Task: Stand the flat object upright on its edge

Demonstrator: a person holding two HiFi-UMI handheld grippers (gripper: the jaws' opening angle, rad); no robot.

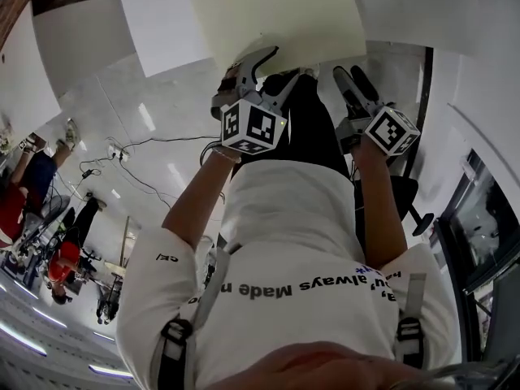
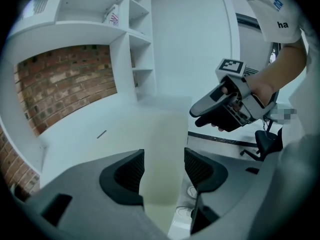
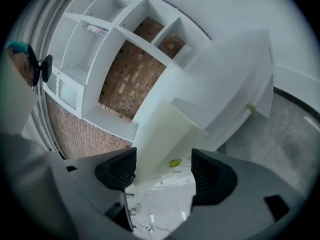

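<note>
The flat object is a pale cream board [image 1: 276, 15] lying flat on a white table [image 1: 162, 23] at the top of the head view. My left gripper [image 1: 264, 55] reaches to the board's near edge, and my right gripper [image 1: 351, 75] is beside it on the right. In the left gripper view the board [image 2: 165, 144] runs between the open jaws of the left gripper [image 2: 164, 156], and the pads do not press on it. In the right gripper view a corner of the board [image 3: 165, 134] sits between the open jaws of the right gripper [image 3: 164, 159], close to the left pad.
A white shelf unit [image 2: 125, 29] stands against a brick wall [image 2: 65, 84] behind the table. More white panels [image 1: 49, 47] surround the board. A black office chair [image 2: 267, 141] stands on the floor at the right. Cables [image 1: 122, 157] and people [image 1: 32, 185] are at the left.
</note>
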